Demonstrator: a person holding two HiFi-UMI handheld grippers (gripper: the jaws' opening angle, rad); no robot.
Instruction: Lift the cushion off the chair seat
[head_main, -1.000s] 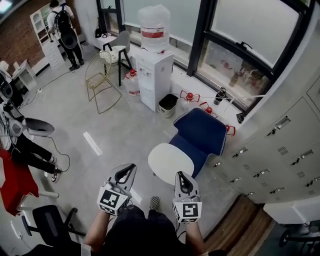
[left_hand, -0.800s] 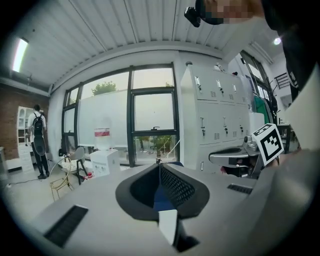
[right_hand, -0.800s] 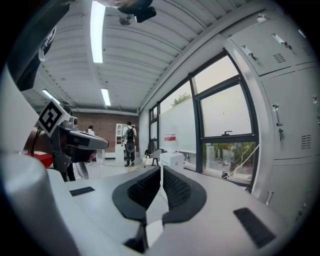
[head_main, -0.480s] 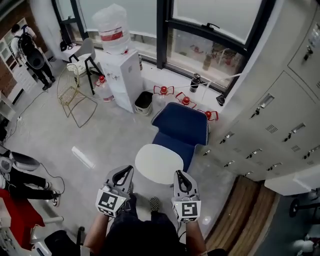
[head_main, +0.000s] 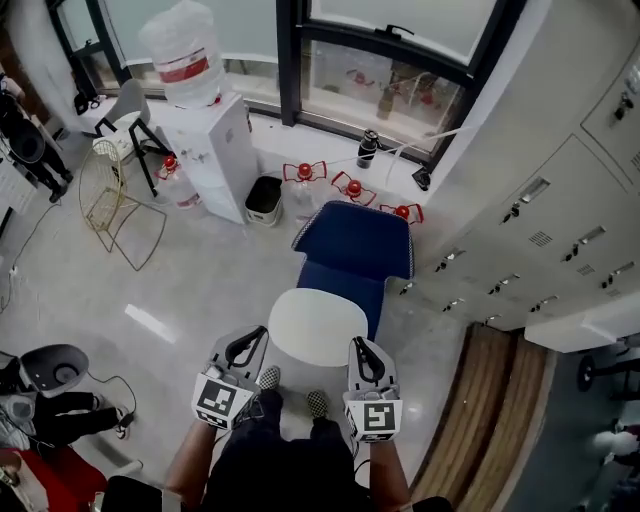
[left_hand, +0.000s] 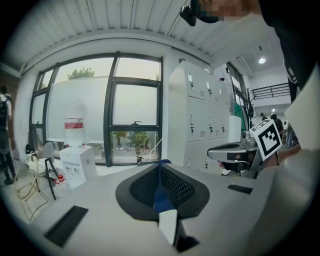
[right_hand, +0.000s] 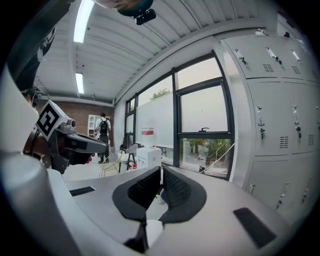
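A round white cushion (head_main: 318, 325) lies on the front of the seat of a blue chair (head_main: 355, 245) in the head view. My left gripper (head_main: 258, 334) is shut and empty, its tips just short of the cushion's near left edge. My right gripper (head_main: 358, 349) is also shut and empty, by the cushion's near right edge. In the left gripper view the left gripper (left_hand: 160, 166) points level, and the blue chair (left_hand: 161, 194) and cushion (left_hand: 169, 226) show through the gap behind its tips. The right gripper (right_hand: 161, 169) in its own view faces the window.
A water dispenser (head_main: 205, 130) and a black bin (head_main: 264, 196) stand left of the chair below the window. Red objects (head_main: 305, 172) line the wall behind it. Grey lockers (head_main: 540, 230) run along the right. A gold wire chair (head_main: 110, 200) stands far left. The person's shoes (head_main: 268, 378) are between the grippers.
The person has stepped toward the chair, so chair and cushion sit closer and more centred. Both grippers stayed shut and came up to the cushion's near edge.
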